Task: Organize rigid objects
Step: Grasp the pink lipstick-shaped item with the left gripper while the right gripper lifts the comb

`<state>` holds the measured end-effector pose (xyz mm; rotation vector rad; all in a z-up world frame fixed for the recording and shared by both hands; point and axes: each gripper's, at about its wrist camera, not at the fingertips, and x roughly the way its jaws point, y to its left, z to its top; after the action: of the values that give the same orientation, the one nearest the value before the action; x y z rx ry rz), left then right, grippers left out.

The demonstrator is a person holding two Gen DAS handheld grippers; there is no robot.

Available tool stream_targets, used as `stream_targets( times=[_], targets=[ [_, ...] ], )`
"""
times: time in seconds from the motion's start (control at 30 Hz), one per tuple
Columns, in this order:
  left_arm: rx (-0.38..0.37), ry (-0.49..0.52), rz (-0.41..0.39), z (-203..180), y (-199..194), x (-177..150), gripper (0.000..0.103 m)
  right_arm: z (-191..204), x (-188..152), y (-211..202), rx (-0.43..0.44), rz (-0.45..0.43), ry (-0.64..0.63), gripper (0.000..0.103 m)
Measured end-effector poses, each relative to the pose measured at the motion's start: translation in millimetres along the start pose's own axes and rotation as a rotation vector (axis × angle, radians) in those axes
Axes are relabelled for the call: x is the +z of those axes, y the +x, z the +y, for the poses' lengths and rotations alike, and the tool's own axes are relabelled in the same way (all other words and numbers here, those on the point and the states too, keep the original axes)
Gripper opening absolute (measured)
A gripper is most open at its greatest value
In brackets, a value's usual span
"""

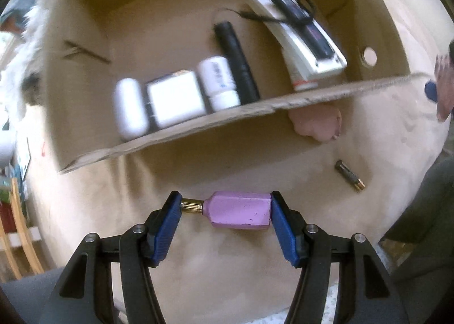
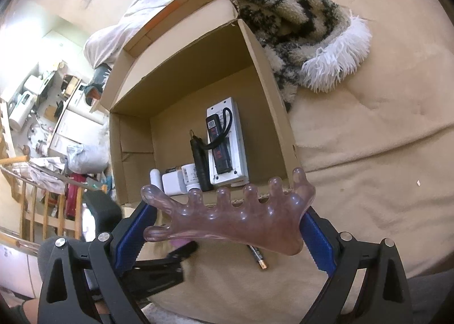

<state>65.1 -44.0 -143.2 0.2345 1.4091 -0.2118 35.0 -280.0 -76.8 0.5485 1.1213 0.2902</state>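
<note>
Presently both grippers are loaded, with the cardboard box [image 2: 195, 88] taken as the landmark throughout.

Left gripper [image 1: 225, 210]: clamped endwise on a small lilac bottle [image 1: 241, 212], one blue pad against its gold ribbed cap [image 1: 192, 206], the other against its flat base. This lengthwise hold is judged to keep the faceted body from twisting out. It is carried just outside the near wall of the box, above the tan blanket [image 1: 227, 267], with the tool aimed downward.

Right gripper [image 2: 227, 227]: closed on a translucent pink massage comb [image 2: 227, 216] with knobbed prongs, gripped across its two ends, prongs facing the box. It is held in front of the near wall, presumably queued for placement.

Inside the box, items are lined up against the near wall: a white capsule-shaped case [image 1: 130, 108], a white square adapter [image 1: 176, 98], a white bottle [image 1: 218, 83], a black cylinder [image 1: 237, 63], and toward the right wall a white flat device [image 1: 306, 49] with a black corded gadget [image 1: 300, 23] laid on it. The row suggests sorting by packing tightly side by side; the far floor of the box is bare.

A battery [image 1: 349, 176] lies on the blanket outside the near wall, not yet boxed.

Left wrist view only: the bottle grip, the round hole in the right wall, and the full row of items.
Right wrist view only: the comb's shape, the box's raised back flap, a shaggy patterned throw [image 2: 298, 23] beyond the right wall, and a cluttered room past the left wall.
</note>
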Motion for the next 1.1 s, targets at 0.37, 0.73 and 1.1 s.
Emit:
stream_targets(
  times=[0.37, 0.73, 1.1],
  targets=[
    [0.001, -0.176, -0.16, 68, -71, -8, 0.059, 17, 1, -4, -0.018, -0.015, -0.074, 0.103],
    [0.005, -0.272, -0.373, 45, -129, 18, 0.059, 51, 36, -9, 0.006, -0.067, -0.165, 0.103],
    [-0.018, -0.286, -0.415, 44, -114, 72, 0.059, 70, 89, 18, -0.007, -0.093, -0.229, 0.103]
  ],
)
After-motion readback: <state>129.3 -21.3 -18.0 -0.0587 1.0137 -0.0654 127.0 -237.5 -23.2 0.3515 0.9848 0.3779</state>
